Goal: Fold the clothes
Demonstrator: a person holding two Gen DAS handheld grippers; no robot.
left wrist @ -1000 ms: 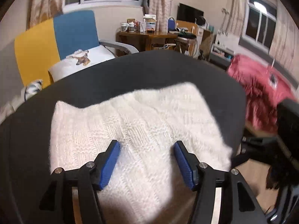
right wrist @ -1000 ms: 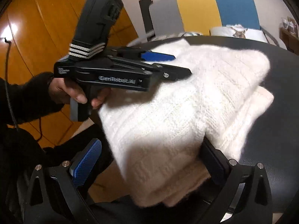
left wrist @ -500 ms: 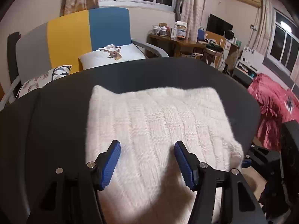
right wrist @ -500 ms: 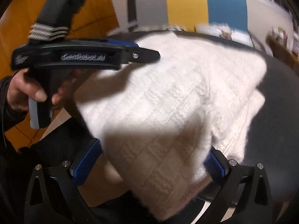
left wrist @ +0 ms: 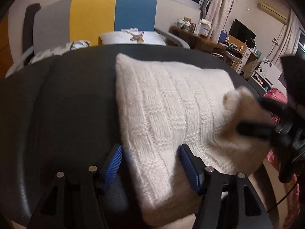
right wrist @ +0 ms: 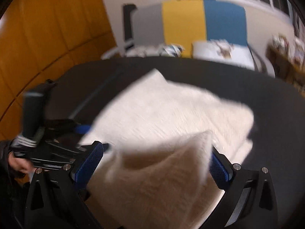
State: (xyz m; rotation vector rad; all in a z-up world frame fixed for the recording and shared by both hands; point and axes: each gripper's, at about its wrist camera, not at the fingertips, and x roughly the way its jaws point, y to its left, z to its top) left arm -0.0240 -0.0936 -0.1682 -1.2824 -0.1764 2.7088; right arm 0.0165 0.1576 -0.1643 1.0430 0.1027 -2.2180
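Found the left gripper [left wrist: 151, 164] nearest, set wide, with its blue pads [left wrist: 112, 164] on either side of the near edge of the cream-white knitted sweater [left wrist: 171, 105] and clamping nothing. Found the right gripper [right wrist: 154, 168] likewise spread wide, with a raised, bunched flap of the same knit between its fingers rather than pinched; could not tell through the motion blur whether either pad pressed the wool. Judged the step as turning that near right corner over onto the folded body, with the sweater already a thick rectangular pad and the task well along. Called for a firm close on the flap before any lift, taking all the layers together, since loose fluffy knit looked likely to slip or stretch from a half grip. Called also for the left side to press down on the near edge and pin the stack, so that the fold would not drag the whole pad across. Needed a low, short carry of the flap, laid flat and square to the far edge, then a clean release. Placed the sweater toward the near right of the dark round surface [left wrist: 66, 105], with its near corner hanging past the rim, so a slide off that side looked like the main risk. Beyond the surface, made out a white printed cushion [left wrist: 133, 36] on a sofa with grey, yellow and blue back panels [left wrist: 114, 15].
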